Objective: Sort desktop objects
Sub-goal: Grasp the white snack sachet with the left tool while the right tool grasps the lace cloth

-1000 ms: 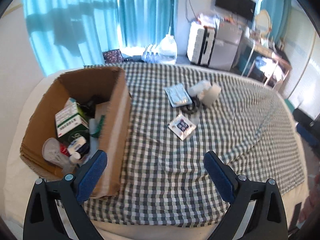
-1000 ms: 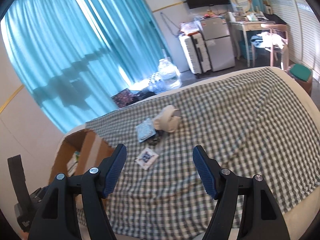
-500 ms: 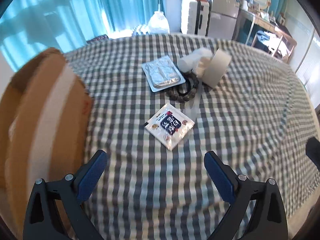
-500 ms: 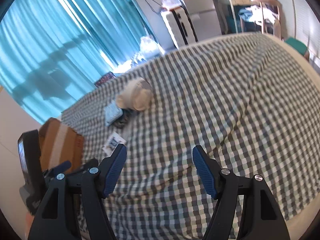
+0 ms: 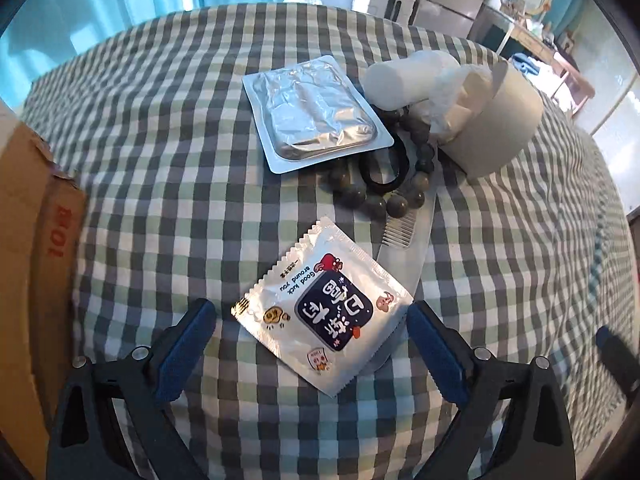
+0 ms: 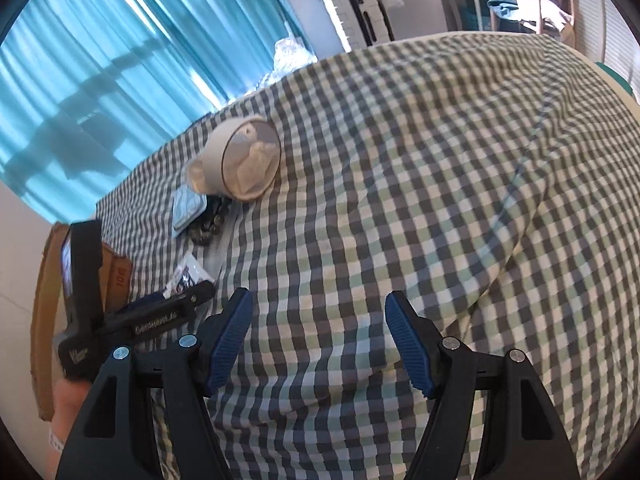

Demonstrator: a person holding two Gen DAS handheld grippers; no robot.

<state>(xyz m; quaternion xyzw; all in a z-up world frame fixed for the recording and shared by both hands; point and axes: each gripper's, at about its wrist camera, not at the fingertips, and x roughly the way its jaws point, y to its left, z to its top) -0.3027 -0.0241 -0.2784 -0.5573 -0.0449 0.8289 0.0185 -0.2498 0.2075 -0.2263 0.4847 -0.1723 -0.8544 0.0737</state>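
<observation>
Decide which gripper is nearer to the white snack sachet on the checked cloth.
Left. The left gripper hangs open directly over the sachet, jaws either side. The right gripper is open over bare cloth, off to the sachet's right.

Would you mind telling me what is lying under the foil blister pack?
The foil blister pack overlaps a bead bracelet and a black hair tie at its lower right edge. How far they run beneath it is hidden, as is anything else under there.
</observation>
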